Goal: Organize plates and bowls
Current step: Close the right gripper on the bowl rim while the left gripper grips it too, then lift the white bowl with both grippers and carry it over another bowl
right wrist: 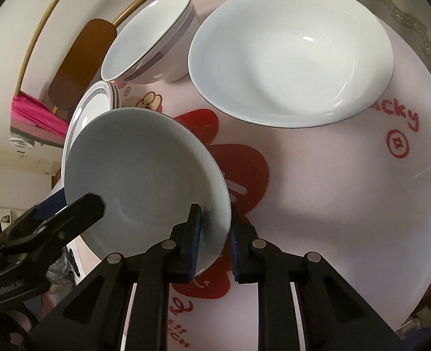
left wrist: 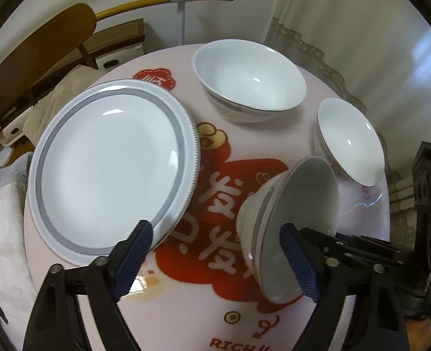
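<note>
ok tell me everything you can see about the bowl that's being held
The held bowl is glossy white, ceramic by its look, with a grey band outside and a foot ring. It is tipped on its side, empty, above the printed table. The right gripper pinches its rim, one finger inside, one outside. The left gripper stands open around it; contact is unclear. A plate lies beside it.

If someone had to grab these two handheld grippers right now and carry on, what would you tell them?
Right gripper: shut on the rim of a tilted small bowl, lifted off the table.
Left gripper: open, empty, beside that bowl.
On the table: banded plate, large bowl, another small bowl.
Done: nothing stacked yet.
Left: probably nest the held bowl into the other small bowl, then group the rest.
</note>
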The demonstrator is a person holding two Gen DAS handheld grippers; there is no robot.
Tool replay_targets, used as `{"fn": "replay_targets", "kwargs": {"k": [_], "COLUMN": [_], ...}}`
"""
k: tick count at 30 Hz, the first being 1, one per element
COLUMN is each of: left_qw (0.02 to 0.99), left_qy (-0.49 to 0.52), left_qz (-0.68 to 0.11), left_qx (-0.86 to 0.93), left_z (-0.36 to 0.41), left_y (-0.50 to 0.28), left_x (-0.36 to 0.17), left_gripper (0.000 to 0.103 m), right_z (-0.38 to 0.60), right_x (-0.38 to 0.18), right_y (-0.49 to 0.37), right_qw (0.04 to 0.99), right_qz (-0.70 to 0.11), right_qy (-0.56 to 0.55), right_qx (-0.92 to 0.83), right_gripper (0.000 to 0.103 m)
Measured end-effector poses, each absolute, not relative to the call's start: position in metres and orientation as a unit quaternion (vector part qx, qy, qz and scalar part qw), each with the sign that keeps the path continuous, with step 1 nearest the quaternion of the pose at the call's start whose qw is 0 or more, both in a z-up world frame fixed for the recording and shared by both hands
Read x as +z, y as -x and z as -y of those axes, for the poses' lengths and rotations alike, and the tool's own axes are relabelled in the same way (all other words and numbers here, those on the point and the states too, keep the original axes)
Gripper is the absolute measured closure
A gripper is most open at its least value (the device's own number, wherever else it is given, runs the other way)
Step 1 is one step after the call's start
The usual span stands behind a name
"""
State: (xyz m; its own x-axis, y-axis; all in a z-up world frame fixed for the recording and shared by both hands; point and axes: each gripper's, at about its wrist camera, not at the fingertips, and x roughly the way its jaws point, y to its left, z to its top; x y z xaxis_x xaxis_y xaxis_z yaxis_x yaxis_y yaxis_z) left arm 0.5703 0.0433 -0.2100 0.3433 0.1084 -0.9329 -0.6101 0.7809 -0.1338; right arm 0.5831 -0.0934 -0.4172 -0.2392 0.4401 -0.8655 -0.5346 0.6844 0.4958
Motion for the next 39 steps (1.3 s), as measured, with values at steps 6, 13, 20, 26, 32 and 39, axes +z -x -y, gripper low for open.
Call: {"fn": "replay_targets", "kwargs": {"k": [6,13,20,26,32,39], "left_qw": [0.793,0.792,0.787,0.800,0.819,0.839], "left_qy": [0.220,0.219,0.232,0.241,0.236,0.219], "left_qz": [-0.526,-0.533,-0.534,-0.515,-0.495,-0.478], "left_qx": [0.218,0.199,0.204,0.192,0.167,0.137], "left_z": [-0.038,-0.036,-0.040,-0.035,-0.020,-0.007], "left_y": [-0.582,-0.584,-0.575,-0.566,-0.571,-0.601], "left_x": [-0.213,-0.219,-0.217,-0.201,-0.173,-0.155], "left_gripper": [0.071,0.098,0.098,0.098,0.098,0.098], "right_z": [0.100,0.099,0.105,0.113,0.131,0.152], "right_x": [-0.419,-0.422,-0.405,-0.381,-0.350,-0.323], "right_y": [-0.585,-0.588,-0.587,-0.586,-0.591,-0.624], "right_qw": [0.611,0.605,0.607,0.613,0.628,0.659], "right_qz": [-0.680,-0.680,-0.667,-0.657,-0.646,-0.632], "right_qy": [0.028,0.013,0.012,0.021,0.020,0.006], "right_qx": [0.404,0.414,0.433,0.438,0.434,0.408], "right_gripper": [0.086,0.087,0.094,0.094,0.094,0.094]}}
